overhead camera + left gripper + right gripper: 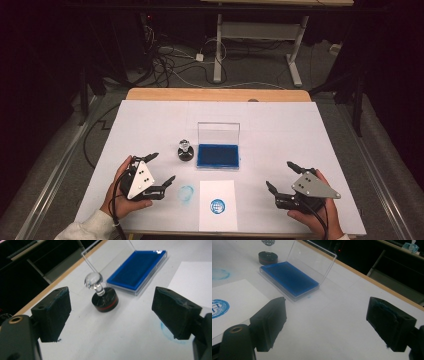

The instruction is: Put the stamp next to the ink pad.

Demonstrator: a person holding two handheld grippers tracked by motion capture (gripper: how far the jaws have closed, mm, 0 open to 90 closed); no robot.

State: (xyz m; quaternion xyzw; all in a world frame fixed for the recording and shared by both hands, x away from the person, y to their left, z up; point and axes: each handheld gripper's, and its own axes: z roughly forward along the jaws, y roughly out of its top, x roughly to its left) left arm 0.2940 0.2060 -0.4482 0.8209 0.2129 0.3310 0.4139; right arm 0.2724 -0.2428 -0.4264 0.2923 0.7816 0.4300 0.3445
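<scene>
On the desk (280, 125) before me, the stamp (185, 150) stood just left of the open ink pad (218, 155); the paper sheet (217, 205) lay nearer me, between my grippers.

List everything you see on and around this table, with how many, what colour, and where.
stamp: 1, black base, clear knob, upright left of the ink pad
ink pad: 1, blue, clear lid open, table centre
paper sheet: 1, white, blue round print, near edge
ink smudge: 1, blue, left of the sheet
table: 1, white cover, wooden far edge
cables: several, on the floor beyond
left tongs: 1, black, open, near the stamp
right tongs: 1, black, open, right side
</scene>
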